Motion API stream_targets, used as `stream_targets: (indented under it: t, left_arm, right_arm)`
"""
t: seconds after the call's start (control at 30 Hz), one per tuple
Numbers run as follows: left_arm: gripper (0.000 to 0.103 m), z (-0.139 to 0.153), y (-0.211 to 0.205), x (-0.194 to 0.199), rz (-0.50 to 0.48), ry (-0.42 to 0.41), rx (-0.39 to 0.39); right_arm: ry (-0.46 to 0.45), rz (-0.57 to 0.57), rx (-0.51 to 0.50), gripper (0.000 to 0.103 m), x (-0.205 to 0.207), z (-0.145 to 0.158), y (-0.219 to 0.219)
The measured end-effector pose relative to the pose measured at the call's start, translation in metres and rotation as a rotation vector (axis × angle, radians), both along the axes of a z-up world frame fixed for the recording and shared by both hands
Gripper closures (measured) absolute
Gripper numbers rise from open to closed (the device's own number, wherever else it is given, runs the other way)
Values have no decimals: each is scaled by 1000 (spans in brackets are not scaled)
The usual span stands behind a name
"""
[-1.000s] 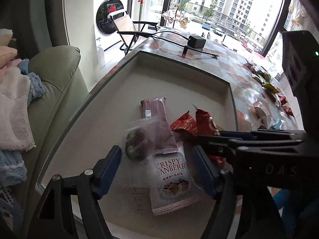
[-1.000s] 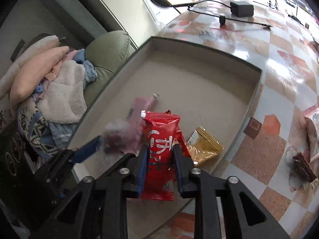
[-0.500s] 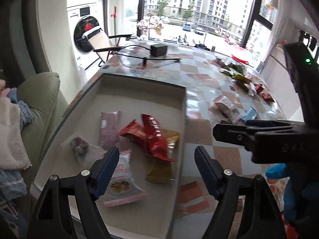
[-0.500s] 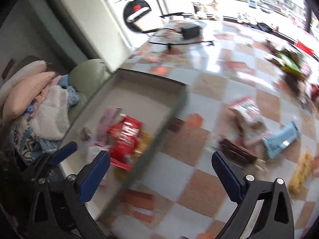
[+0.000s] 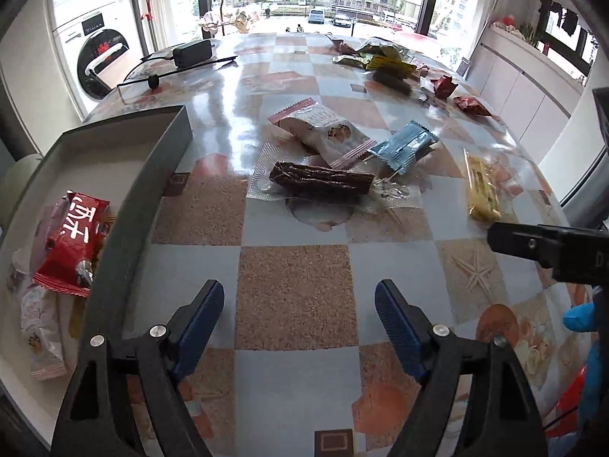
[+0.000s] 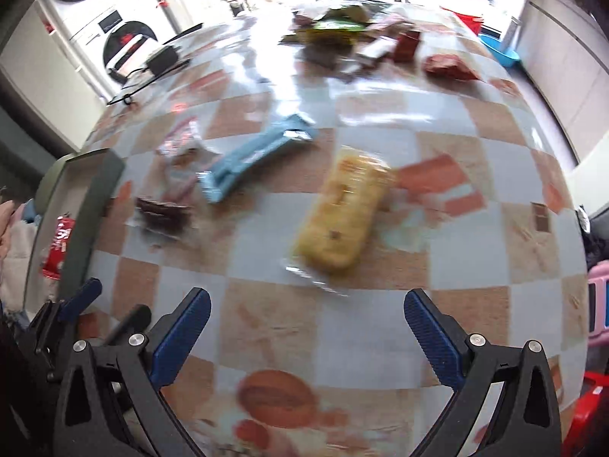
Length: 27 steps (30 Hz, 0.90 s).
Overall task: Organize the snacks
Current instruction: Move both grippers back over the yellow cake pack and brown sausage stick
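Both tools are seen above a checkered worktop (image 5: 293, 289). The left tool (image 5: 299, 304) is empty, its jaws opening over bare tiles, with nothing between the blue pads. The right tool (image 6: 307, 314) is held wide open and also empty; the yellow snack (image 6: 340, 215) lies on the worktop just ahead of its gap, untouched.

At the left edge a grey tray (image 5: 152, 175) is set on the worktop. Inside it a red packet (image 5: 72, 242) is laid over other wrappers, and a pink-and-white packet (image 5: 40, 337) is found nearer the camera.

Outside the tray, near the worktop's middle, a brown bar in clear wrapping (image 5: 321, 181) is seen touching a white pouch with pink edges (image 5: 323, 133); a light blue packet (image 5: 405, 144) lies just beside them. The yellow snack is placed further right, apart from this cluster. More snacks are heaped at the far side (image 5: 384, 61), with two small red packets (image 5: 456, 95) near them. A black adapter with its cable (image 5: 192, 53) is left at the far left corner.
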<state>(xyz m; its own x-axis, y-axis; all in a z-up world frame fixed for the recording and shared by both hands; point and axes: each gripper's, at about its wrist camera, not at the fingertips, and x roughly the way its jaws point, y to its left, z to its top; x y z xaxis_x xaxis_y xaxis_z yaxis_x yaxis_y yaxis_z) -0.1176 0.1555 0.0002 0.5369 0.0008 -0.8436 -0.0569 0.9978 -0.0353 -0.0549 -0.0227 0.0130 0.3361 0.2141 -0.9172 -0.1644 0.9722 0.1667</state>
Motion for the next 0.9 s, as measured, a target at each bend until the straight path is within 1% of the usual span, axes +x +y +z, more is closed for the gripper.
stream_targets:
  t: [0.1, 0.17, 0.23, 0.37, 0.4, 0.57, 0.7, 0.8, 0.9]
  left_arm:
    - [18, -4, -4, 3, 6, -20, 35]
    - [17, -6, -5, 3, 6, -37, 40]
    - [15, -7, -5, 2, 7, -50, 42]
    - [5, -11, -5, 1, -13, -73, 39]
    - [0, -12, -6, 1, -26, -64, 34]
    - [0, -11, -8, 2, -36, -60, 37]
    - [0, -10, -7, 1, -35, -60, 37]
    - [0, -11, -7, 2, -36, -60, 37]
    - [0, -10, -7, 1, -36, -60, 37]
  right_arm:
    - [26, -53, 18, 1, 8, -10, -24]
    - [38, -90, 34, 1, 15, -14, -35]
    - [23, -110, 35, 1, 20, -14, -40]
    - [16, -130, 35, 1, 34, -16, -38]
    - [16, -138, 37, 1, 37, -16, -38]
    - [31, -184, 79, 0, 48, -15, -40]
    - [33, -199, 118, 0, 48, -14, -46]
    - [26, -204, 93, 0, 52, -14, -43]
    - [20, -199, 23, 0, 59, -17, -31]
